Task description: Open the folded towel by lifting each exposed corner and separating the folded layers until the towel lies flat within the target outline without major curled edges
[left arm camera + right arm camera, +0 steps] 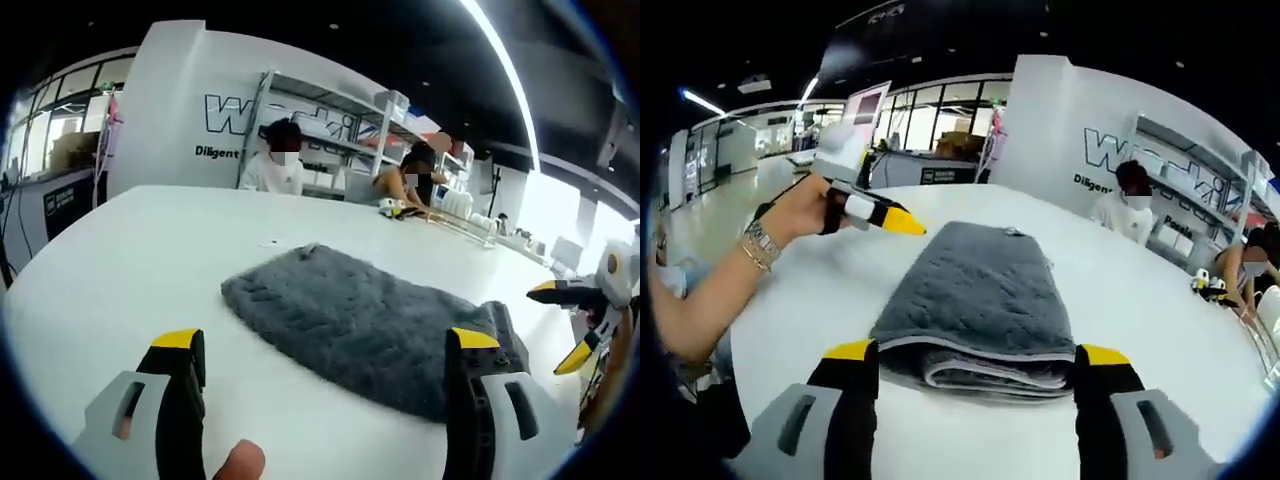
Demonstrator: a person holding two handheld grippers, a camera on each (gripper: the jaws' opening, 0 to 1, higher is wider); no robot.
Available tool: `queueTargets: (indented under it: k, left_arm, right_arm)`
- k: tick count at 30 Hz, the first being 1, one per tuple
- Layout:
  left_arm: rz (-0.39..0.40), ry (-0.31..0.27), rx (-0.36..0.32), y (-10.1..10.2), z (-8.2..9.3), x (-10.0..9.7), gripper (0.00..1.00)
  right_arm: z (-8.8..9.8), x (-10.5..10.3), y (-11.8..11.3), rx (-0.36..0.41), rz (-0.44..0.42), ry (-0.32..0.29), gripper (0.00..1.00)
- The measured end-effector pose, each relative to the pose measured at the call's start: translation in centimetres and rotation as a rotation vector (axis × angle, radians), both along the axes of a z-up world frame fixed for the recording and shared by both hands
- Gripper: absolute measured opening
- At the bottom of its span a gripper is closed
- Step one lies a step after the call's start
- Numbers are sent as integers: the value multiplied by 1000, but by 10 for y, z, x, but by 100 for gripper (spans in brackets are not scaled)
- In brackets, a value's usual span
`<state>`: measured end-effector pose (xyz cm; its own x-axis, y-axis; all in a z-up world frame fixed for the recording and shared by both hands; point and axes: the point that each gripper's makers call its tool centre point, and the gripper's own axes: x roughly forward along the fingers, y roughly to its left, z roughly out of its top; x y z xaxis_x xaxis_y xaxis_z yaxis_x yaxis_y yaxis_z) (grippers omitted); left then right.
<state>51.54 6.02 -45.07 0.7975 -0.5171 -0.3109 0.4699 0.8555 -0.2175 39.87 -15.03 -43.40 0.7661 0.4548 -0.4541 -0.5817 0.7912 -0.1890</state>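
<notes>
A grey fluffy towel [360, 320] lies folded on the white table [140, 250]. In the right gripper view the towel [975, 290] shows stacked folded layers at its near edge. My left gripper [325, 345] is open, held above the table with the towel between and beyond its yellow-tipped jaws. My right gripper [975, 355] is open just before the folded edge, touching nothing. The right gripper [575, 320] appears at the right edge of the left gripper view. In the right gripper view, a hand holds the left gripper [875, 212] at the towel's left.
Two people [280, 160] sit at the table's far side, near shelving [340, 120] and a white wall with lettering. Small objects [400, 208] and a rack [465, 215] stand at the far right of the table. A person's arm with a bracelet [730, 265] reaches in from the left.
</notes>
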Motion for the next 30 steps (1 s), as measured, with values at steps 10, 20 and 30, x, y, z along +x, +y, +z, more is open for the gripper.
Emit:
queueTargets:
  k: [10, 20, 30]
  left_arm:
    - [5, 15, 1, 1, -4, 1, 98]
    - [9, 30, 14, 1, -7, 2, 98]
    - [8, 68, 53, -2, -16, 2, 96]
  right_arm:
    - [1, 57, -33, -48, -13, 50, 99]
    - [-1, 110, -30, 54, -4, 47, 99]
    - [-12, 120, -19, 95, -11, 40, 83]
